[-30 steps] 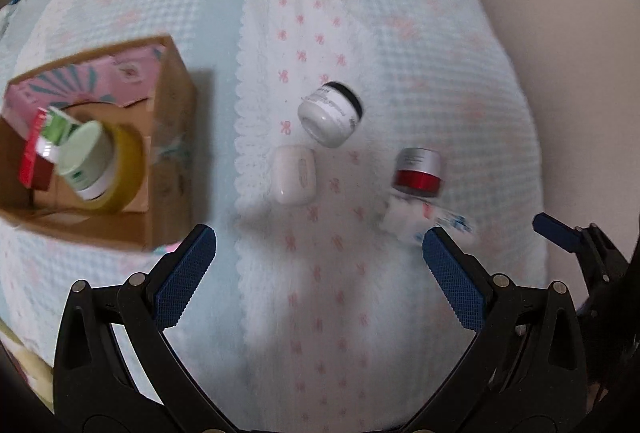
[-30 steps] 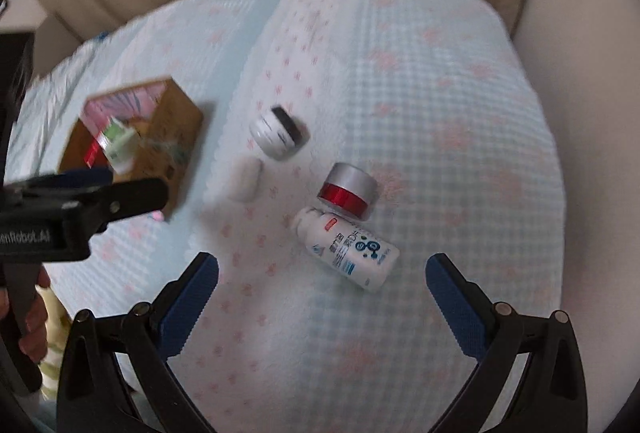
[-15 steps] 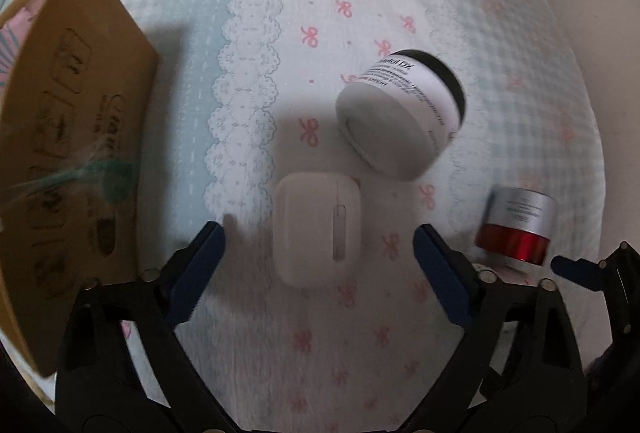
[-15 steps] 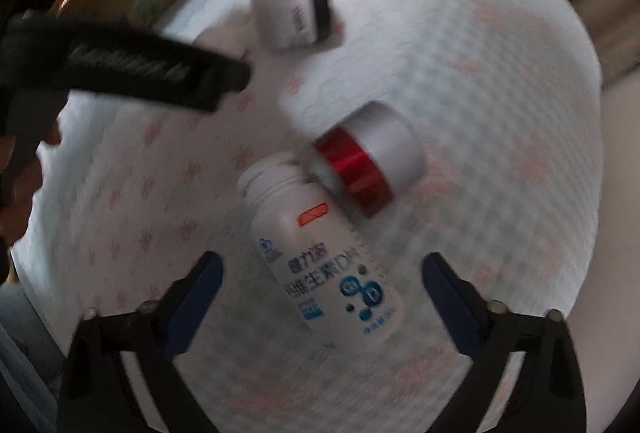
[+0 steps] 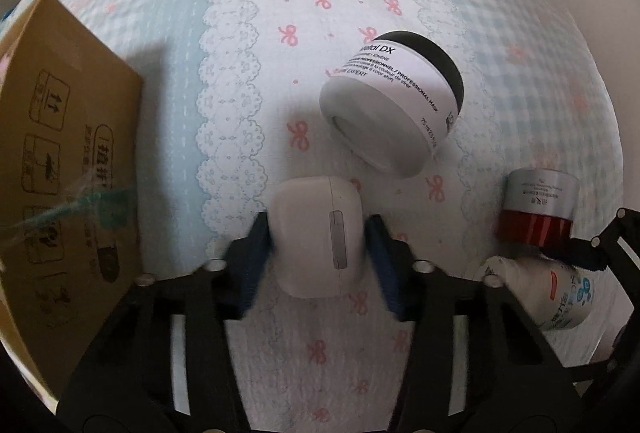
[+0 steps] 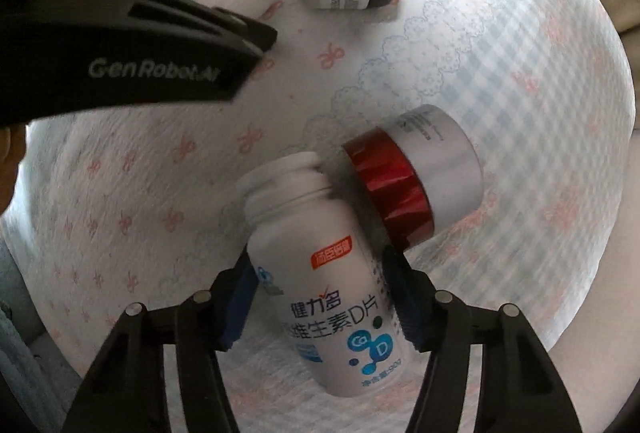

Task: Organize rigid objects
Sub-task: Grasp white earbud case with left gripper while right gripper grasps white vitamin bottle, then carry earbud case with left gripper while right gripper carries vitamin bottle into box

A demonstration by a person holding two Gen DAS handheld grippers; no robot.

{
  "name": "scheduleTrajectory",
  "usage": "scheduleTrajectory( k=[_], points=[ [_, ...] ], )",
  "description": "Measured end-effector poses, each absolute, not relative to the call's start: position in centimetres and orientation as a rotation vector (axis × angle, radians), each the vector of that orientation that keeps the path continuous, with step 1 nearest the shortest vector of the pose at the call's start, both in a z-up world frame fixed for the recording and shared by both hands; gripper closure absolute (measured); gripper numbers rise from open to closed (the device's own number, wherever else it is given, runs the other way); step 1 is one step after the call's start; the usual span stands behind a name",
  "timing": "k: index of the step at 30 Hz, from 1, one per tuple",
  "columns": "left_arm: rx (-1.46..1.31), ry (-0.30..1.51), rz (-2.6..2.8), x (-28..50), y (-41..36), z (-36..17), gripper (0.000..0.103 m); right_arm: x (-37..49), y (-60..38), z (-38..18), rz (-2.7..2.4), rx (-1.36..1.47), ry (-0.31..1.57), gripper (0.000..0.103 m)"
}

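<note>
Quilted bedspread [image 5: 248, 33] with pink bows and lace strips covers the whole surface; cardboard box [image 5: 60, 169] at its left edge in the left wrist view, printed side showing, contents hidden; left gripper [image 5: 318, 257] low over the cloth, blue pads pressed on both sides of the white earbud case [image 5: 316, 237], which lies flat on the bow-print strip, just right of the box; right gripper [image 6: 316, 301] pinching the white vitamin bottle [image 6: 320, 273] across its body, bottle lying on its side, cap end pointing away from the camera; bottle neck touching the red-and-silver jar [image 6: 416, 177], also on its side, red band toward the bottle; white jar with black lid [image 5: 394, 109] tipped on its side just beyond the earbud case, apart from it, lid end pointing away to the right; left gripper's black finger with printed logo crosses the upper left of the right wrist view, in front of the earbud case.
</note>
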State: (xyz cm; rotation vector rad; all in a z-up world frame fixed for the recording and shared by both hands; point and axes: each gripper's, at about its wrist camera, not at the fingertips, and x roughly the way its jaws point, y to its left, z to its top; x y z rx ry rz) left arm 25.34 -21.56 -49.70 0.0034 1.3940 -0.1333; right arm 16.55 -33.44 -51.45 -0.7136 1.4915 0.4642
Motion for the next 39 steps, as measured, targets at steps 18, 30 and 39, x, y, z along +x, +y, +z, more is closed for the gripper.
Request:
scheduleTrajectory(
  k=[18, 30, 39],
  points=[
    [-0.033, 1.342, -0.201, 25.7, -20.5, -45.2, 0.061, 15.9, -34.4, -47.4, 0.344, -0.452, 1.46, 0.053],
    [-0.123, 1.169, -0.229, 21.2, -18.8, -34.3, 0.061, 14.1, -39.0, -38.0, 0.182, 0.083, 1.318, 0.057],
    [-0.179, 1.041, -0.232, 17.5, -14.4, -23.4, 0.061, 12.1, -36.5, -27.8, 0.199, 0.203, 1.129, 0.057]
  ],
)
